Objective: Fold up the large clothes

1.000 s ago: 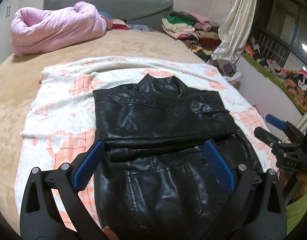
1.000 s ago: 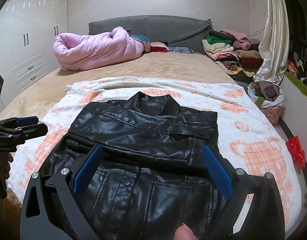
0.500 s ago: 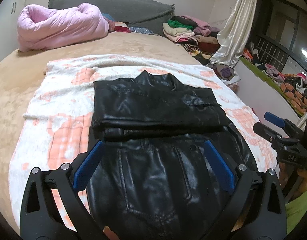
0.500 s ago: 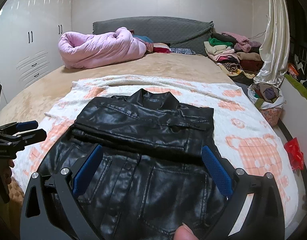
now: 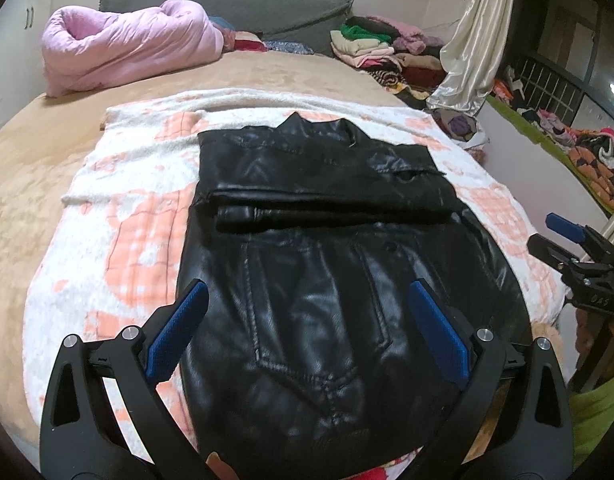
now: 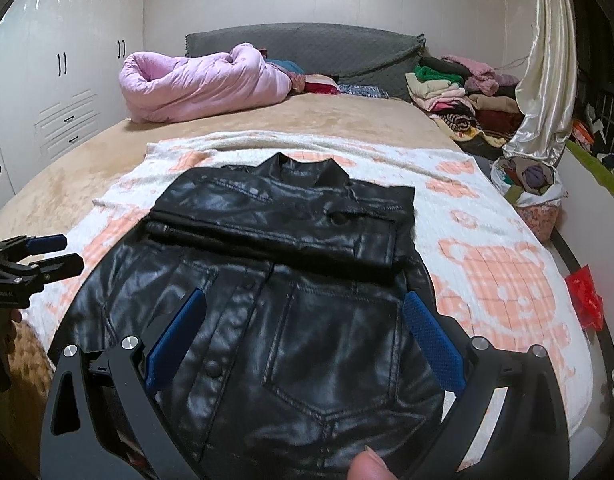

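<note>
Lying flat on the blanket point(image 5: 119, 216) across the bed point(image 6: 87, 168): one black jacket point(image 5: 327, 280), collar toward the headboard, with the sleeves seemingly folded across the chest as a band above the pocketed lower half. Sitting mid-fold, by the look of it: upper part done, hem half not yet brought up.

Hovering above the near hem: left gripper point(image 5: 307, 328), blue pads spread wide apart, gripping nothing. Hanging over the same hem from the other side: right gripper point(image 6: 303, 332), jaws likewise wide apart and empty. Touching the jacket with neither, as far as can be judged.

Calling next, probably, for lowering both claws to the hem corners, pinching the leather at left and right, then lifting and carrying the hem up toward the collar. Needing a firm bite, since the leather looks stiff and slick and may slip or spring back.

Counting: one jacket, two grippers, one blanket, one pink duvet point(image 6: 203, 80) bundled by the headboard, one stack of clothes point(image 6: 463, 92) at the far right corner, too jumbled for counting pieces.
</note>
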`<action>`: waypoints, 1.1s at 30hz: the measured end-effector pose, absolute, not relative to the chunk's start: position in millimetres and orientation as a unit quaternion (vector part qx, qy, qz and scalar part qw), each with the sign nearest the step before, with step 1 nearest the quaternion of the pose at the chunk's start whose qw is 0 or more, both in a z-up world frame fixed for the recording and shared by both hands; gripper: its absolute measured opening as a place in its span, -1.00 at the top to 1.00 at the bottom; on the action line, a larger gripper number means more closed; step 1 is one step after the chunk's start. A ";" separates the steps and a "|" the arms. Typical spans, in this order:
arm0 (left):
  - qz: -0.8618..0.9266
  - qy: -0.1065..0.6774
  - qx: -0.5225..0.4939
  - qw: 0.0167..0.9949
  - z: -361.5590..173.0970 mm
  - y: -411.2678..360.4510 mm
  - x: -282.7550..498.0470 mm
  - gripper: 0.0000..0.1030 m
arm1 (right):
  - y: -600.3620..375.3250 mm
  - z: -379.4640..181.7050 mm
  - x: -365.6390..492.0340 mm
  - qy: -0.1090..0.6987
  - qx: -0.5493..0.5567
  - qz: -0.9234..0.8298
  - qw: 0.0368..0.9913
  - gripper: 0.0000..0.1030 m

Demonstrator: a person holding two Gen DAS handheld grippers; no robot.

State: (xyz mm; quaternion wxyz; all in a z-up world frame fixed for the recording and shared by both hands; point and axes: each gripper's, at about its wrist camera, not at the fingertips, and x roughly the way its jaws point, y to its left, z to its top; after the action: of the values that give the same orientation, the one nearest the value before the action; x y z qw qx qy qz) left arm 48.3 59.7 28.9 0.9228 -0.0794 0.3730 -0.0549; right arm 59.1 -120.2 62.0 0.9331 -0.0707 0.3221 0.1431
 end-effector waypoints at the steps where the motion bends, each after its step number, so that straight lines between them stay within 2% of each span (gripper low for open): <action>1: -0.053 0.375 -0.079 0.922 27.7 60.5 47.4 -0.81 | -123.0 59.9 57.7 0.326 -0.068 0.143 0.932 -0.91; 33: 0.008 0.450 -0.087 0.889 -21.9 85.6 25.3 -0.81 | -212.4 -7.6 36.1 0.417 -0.044 0.089 0.904 -0.91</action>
State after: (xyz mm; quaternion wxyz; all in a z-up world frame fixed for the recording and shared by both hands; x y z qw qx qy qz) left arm 25.3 85.6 -21.9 0.8885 -0.0874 0.4504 0.0077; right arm 36.1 -212.4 -7.6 0.9036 -0.0440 0.4166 0.0893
